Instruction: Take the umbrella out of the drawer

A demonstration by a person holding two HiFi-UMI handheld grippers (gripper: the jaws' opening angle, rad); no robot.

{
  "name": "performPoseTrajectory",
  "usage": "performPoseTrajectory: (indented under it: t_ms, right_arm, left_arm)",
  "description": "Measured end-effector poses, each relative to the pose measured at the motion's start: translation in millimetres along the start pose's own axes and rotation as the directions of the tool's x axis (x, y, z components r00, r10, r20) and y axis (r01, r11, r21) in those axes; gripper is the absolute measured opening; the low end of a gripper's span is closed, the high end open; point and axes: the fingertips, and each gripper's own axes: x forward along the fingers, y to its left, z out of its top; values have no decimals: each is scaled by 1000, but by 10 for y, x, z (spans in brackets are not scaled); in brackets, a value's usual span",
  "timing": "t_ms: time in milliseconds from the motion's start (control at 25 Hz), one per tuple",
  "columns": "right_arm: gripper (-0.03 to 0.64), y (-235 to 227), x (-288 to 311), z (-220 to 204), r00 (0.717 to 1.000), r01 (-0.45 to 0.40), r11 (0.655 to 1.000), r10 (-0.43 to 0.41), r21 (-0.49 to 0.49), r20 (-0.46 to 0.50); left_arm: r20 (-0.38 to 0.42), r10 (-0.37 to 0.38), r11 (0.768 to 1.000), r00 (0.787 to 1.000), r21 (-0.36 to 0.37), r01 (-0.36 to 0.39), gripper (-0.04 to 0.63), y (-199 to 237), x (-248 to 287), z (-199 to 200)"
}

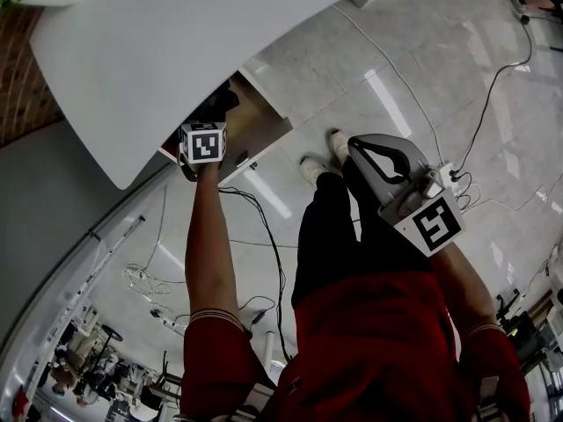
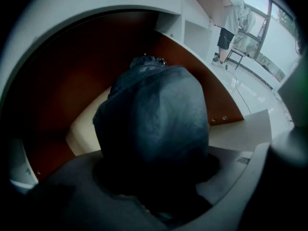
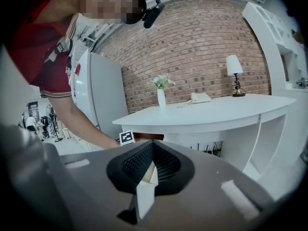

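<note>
While the white desk (image 1: 132,60) stands over its open drawer (image 1: 264,121), the dark folded umbrella (image 2: 151,124) sits inside it, clamped between the fingers of the left gripper (image 1: 220,111), which points steeply down. Off at four o'clock from it, the right gripper (image 3: 148,174) hangs empty, fingers pressed together tip to tip.

In the jaws of the left gripper (image 2: 154,198) the umbrella (image 2: 154,124) wears dark, matt, creased cloth; the drawer (image 2: 72,81) around it looks like smooth reddish-brown wood; ahead of the right gripper (image 3: 147,177), a rough brick wall (image 3: 202,47); below, a glossy stone-like floor (image 1: 396,77).
</note>
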Motion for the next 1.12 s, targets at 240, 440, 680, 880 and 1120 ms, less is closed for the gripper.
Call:
performPoseTrajectory:
  t_ms: [240,440,680,880,1120]
  right_arm:
    - [12,126,-145,206,999,-18,1000,18,-18,29]
    - [12,216,-298,391,998,-29,999,31,-35,59]
    - [12,247,-428,581,995,-59,995,65,-76,80]
    - [12,321,-481,754,990,-94,990,103,-103,91]
    - [12,388,-537,1068,982,-129,983,145,-133,118]
  left_arm:
    - [-35,-42,998,998,48,44,262,-227,-425,-59]
    - [-33,-67,994,997,87,70,262,-403,-839,-72]
    - [15,-90,984,996,155,86,262,-695,-1351,-10]
    - [85,-100,980,991,179,83,262,-913,-1785,70]
    - [237,-110,989,965,122,83,262,-1232,-2477,268]
